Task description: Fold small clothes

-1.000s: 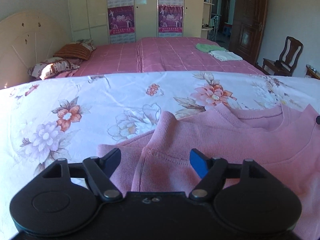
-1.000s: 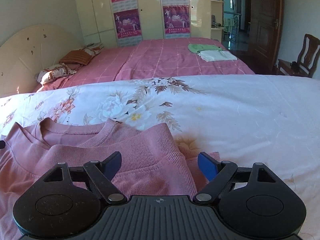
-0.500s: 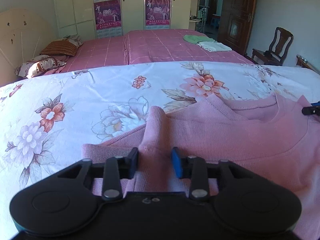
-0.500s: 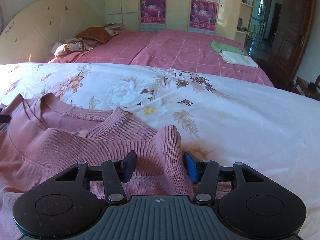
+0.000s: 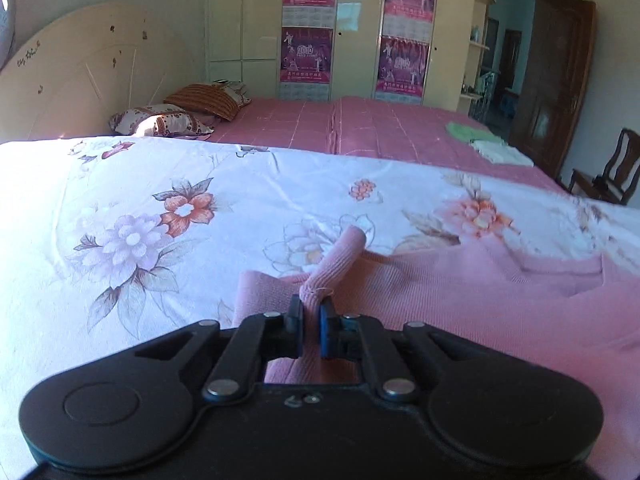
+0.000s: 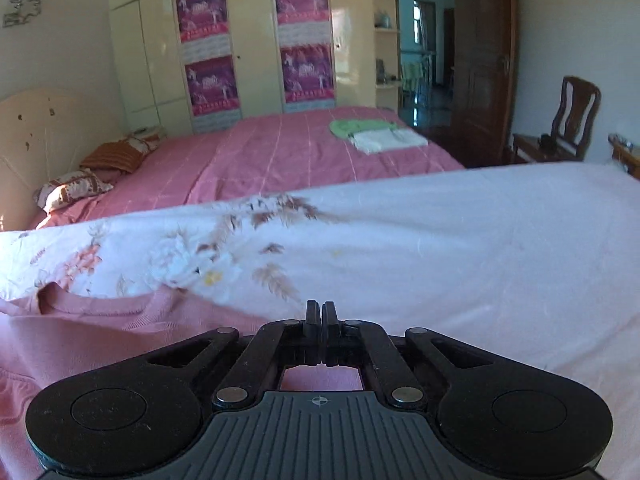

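Pink ribbed knit sweater (image 5: 460, 292) lies flat on the white floral bedsheet (image 5: 160, 208), neckline away from the cameras. Left gripper (image 5: 311, 312): fingers closed on a raised pinch of the sweater's edge. Right gripper (image 6: 321, 314): fingers fully together; no cloth shows between the tips, so its hold looks doubtful. Paired edge grips probably prepare a fold. Behind: pink checked bed (image 6: 280, 156).
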A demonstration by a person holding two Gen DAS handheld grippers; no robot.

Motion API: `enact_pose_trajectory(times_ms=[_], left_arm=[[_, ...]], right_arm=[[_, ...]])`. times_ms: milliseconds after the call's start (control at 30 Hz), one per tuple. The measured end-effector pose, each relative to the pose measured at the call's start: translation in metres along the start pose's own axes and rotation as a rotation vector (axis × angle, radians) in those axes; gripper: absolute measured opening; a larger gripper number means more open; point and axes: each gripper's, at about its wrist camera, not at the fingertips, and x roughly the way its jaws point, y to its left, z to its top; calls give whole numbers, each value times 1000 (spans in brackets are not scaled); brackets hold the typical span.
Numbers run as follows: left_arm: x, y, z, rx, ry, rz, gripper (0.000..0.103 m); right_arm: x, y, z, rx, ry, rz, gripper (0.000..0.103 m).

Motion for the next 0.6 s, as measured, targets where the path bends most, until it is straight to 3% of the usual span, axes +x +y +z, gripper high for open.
enact_pose_trajectory(times_ms=[100,167,200,233,500,533,600], left_arm=[[-1,-2,-1,1,11,-30,17],[-6,-8,-2,67,-2,-25,18],[-7,-10,-2,88,-2,-25,18],[-8,-12,-3,99,1,-28,21],[-3,-11,-5,101,18,-29,26],[-3,-11,-6,106,17,-29,26],[-4,-11,-6,104,14,-30,26]], right_arm=[[-4,-4,-2,73,4,116,0],[-7,-2,2,51,10,130,25],[-9,0,4,33,16,144,57],[-10,3,6,18,13,156,69],[13,43,-4,-150,123,202,66],[15,46,-6,-163,125,198,44],[12,53,-11,-188,113,191,14]])
